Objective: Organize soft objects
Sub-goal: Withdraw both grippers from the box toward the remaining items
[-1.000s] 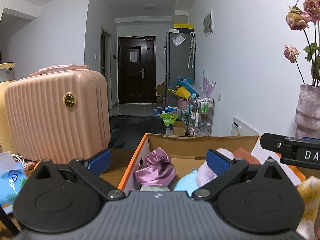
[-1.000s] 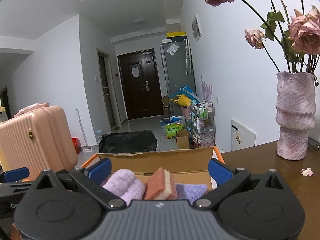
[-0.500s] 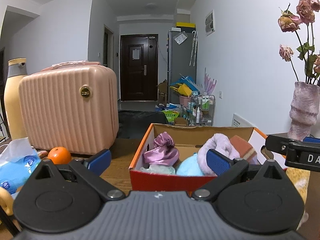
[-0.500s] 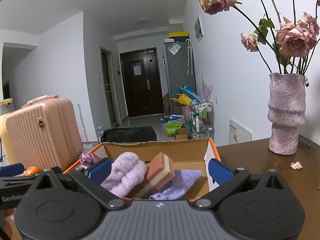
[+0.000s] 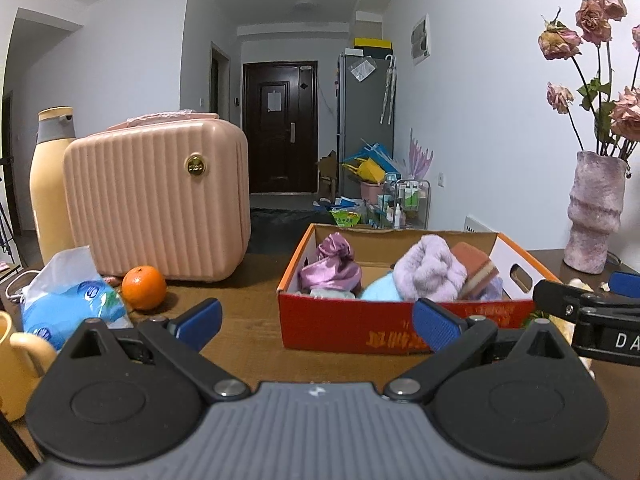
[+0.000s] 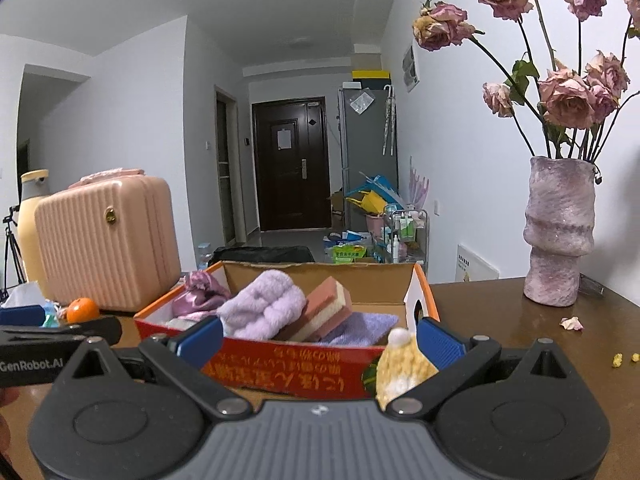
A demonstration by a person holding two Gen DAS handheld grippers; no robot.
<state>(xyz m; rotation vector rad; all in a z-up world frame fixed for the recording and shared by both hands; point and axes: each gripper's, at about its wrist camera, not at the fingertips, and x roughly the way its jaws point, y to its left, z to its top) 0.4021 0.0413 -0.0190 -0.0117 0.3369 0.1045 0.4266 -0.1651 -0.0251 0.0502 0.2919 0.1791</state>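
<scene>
One fluffy lilac towel, loosely rolled

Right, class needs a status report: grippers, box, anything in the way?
Both grippers open, left, right. Box holds soft items. Yellow plush outside, near right gripper.

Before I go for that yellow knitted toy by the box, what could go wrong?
The yellow knitted toy sits against the right gripper's right finger, off-centre between open jaws, so closing may only nudge it. The left gripper hovers close alongside. A wide swing right could reach the vase.
</scene>
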